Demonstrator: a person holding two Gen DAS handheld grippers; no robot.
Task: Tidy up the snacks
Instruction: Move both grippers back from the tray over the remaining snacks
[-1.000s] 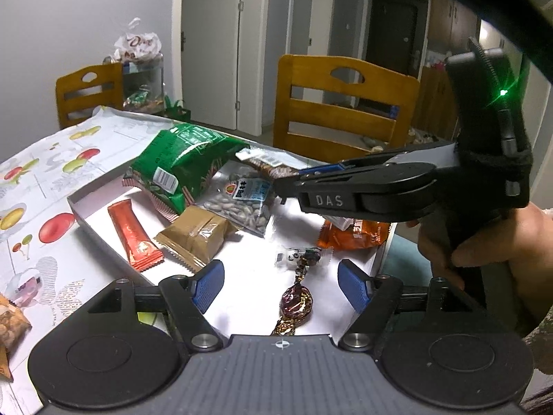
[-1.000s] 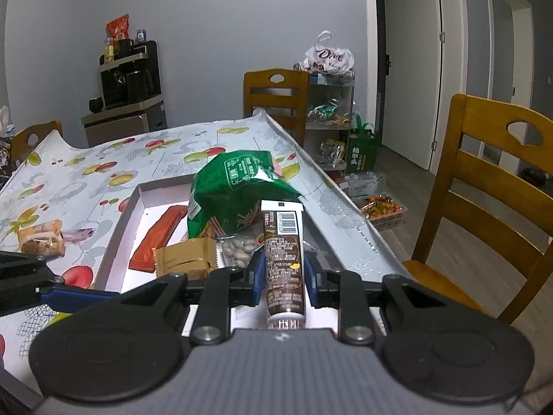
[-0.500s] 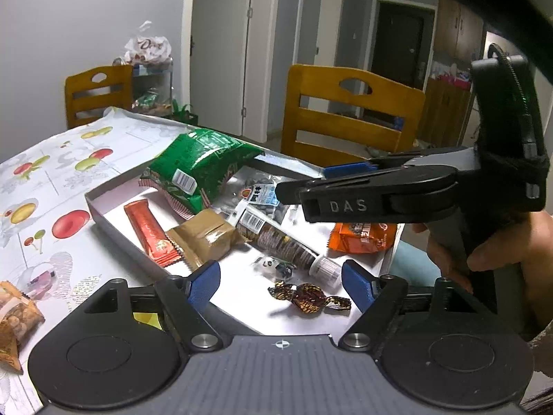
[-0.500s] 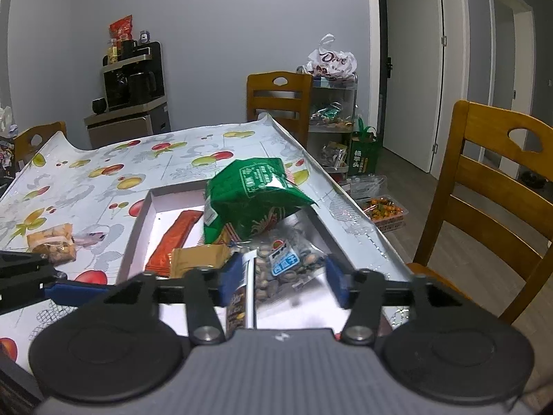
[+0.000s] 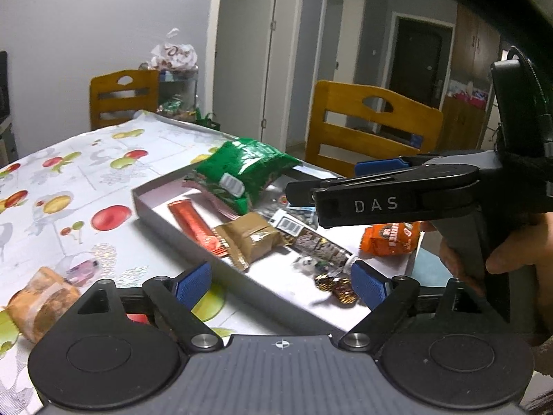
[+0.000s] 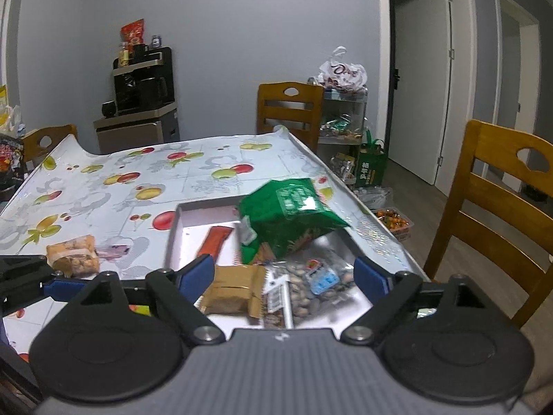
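Observation:
A shallow grey box [image 5: 155,212] [image 6: 172,238] on the table holds snacks: a green bag [image 5: 242,169] [image 6: 287,218], a red bar [image 5: 193,224] [image 6: 216,242], a tan pack [image 5: 252,238] [image 6: 231,288], a dark tube snack [image 5: 318,243], a nut packet [image 6: 311,283], an orange pack [image 5: 390,238] and wrapped candies [image 5: 337,287]. My left gripper [image 5: 280,282] is open and empty above the box's near edge. My right gripper [image 6: 285,276] is open and empty over the box; it also shows in the left wrist view [image 5: 397,200].
A wrapped pastry [image 5: 38,304] [image 6: 72,257] and a small clear pack [image 5: 81,269] lie on the fruit-print tablecloth [image 6: 138,180] left of the box. Wooden chairs [image 5: 369,124] [image 6: 501,200] stand at the table's right side and far end. A snack cart [image 6: 342,121] stands by the wall.
My right gripper opened and let go of the dark tube snack, which now lies in the box. Both grippers pulled back from the box; the left shifted left.

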